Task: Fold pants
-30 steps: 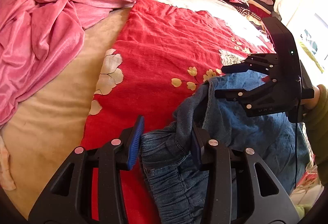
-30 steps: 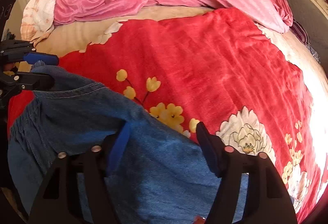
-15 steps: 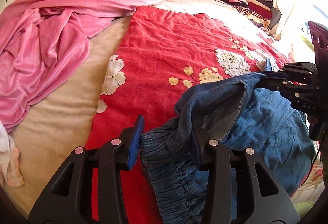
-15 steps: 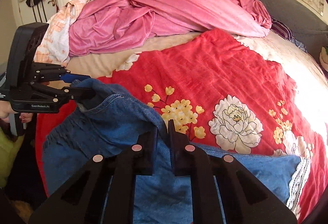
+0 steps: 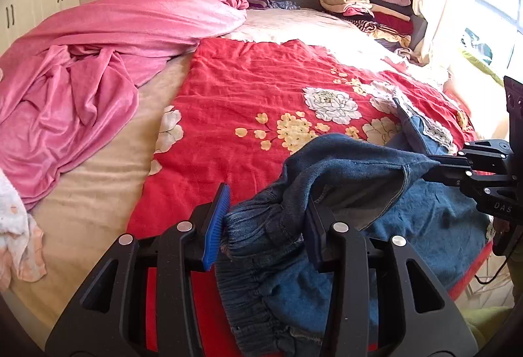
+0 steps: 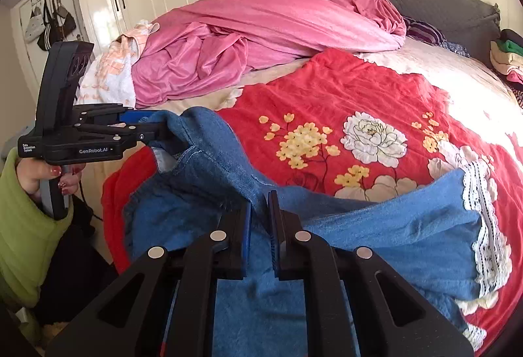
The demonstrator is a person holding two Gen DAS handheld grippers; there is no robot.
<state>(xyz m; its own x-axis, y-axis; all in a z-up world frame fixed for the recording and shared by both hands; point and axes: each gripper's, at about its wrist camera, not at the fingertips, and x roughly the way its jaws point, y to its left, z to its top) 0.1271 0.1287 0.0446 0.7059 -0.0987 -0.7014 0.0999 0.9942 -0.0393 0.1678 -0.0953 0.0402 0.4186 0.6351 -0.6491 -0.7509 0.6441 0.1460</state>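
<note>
Moved: both grippers are rising since a second ago, and I'm lifting the pants (image 6: pixel 376 226) edge off the quilt (image 5: pixel 255 102).
Right gripper (image 6: pixel 260 210): I'm clenching it on a denim fold, keeping that edge taut.
Left gripper (image 5: pixel 264 219): fingers are standing wide around the bunched waistband; probably gripping it, since denim fills the gap.
Pants: lying at the bed's near corner, lace hem spreading rightward.
</note>
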